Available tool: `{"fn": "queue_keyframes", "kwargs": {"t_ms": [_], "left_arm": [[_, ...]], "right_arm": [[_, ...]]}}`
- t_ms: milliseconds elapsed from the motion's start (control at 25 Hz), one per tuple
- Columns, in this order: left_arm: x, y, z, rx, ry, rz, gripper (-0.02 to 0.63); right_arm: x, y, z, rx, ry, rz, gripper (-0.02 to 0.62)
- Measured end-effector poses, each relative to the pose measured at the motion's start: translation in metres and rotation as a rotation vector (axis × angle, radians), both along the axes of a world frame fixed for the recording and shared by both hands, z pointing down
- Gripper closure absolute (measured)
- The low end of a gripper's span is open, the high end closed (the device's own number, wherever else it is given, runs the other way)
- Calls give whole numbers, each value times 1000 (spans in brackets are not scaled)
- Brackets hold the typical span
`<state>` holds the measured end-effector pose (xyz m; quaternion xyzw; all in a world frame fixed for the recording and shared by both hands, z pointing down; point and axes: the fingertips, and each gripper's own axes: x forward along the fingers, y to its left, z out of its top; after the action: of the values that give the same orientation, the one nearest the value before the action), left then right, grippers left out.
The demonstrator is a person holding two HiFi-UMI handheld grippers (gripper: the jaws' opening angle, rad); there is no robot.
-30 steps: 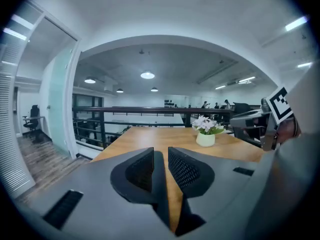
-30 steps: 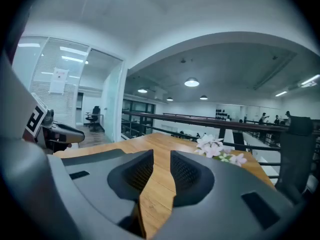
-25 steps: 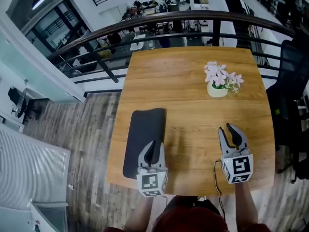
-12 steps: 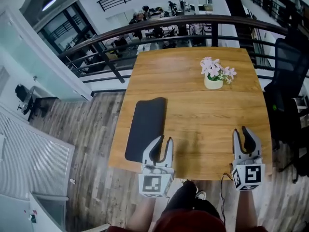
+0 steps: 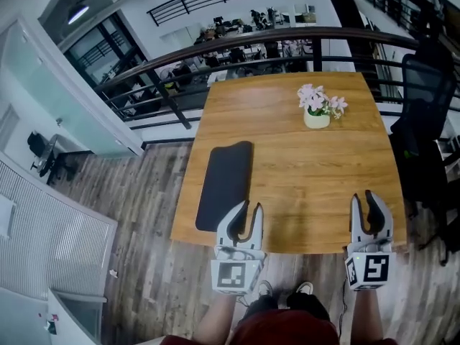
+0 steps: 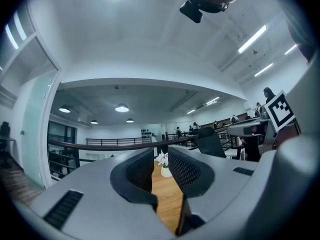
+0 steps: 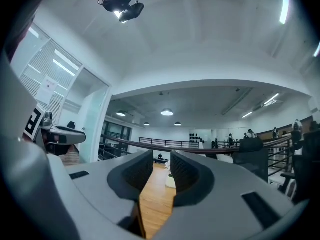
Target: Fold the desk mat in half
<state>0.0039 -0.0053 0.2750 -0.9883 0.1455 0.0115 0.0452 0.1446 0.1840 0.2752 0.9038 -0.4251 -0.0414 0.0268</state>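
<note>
Wood-plank bench (image 5: 309, 178) stands before a dark railing (image 5: 251, 38), with an open office floor below and beyond. The desk mat (image 5: 226, 185) lies along the bench's nine o'clock side as a dark, narrow strip, flat and well apart from the pot of pink flowers (image 5: 316, 115) at one o'clock.

A second ago both hands were over the bench, the left one above the mat's near end. They have since drawn back to the near edge: the left gripper (image 5: 249, 208) is at seven o'clock, just off the mat's near corner, and the right gripper (image 5: 364, 200) at five o'clock. Each gripper's jaws stand moderately apart with nothing between them, only bare bench ahead.

The mat's shape has not altered during the retreat. It looks already doubled over, so the fold is probably finished and the hands are leaving it.
</note>
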Motion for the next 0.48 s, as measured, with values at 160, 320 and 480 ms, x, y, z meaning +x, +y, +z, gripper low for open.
{"fn": "queue_keyframes", "kwargs": {"t_ms": [160, 320, 480], "left_arm": [[-20, -10, -6, 13, 41, 1, 510], [-35, -20, -12, 16, 53, 9, 525], [-42, -28, -12, 25, 59, 10, 552]], "right_arm": [[-25, -3, -12, 20, 29, 41, 485], [-42, -12, -14, 19, 29, 52, 499], [-51, -23, -12, -6, 26, 69, 537]]}}
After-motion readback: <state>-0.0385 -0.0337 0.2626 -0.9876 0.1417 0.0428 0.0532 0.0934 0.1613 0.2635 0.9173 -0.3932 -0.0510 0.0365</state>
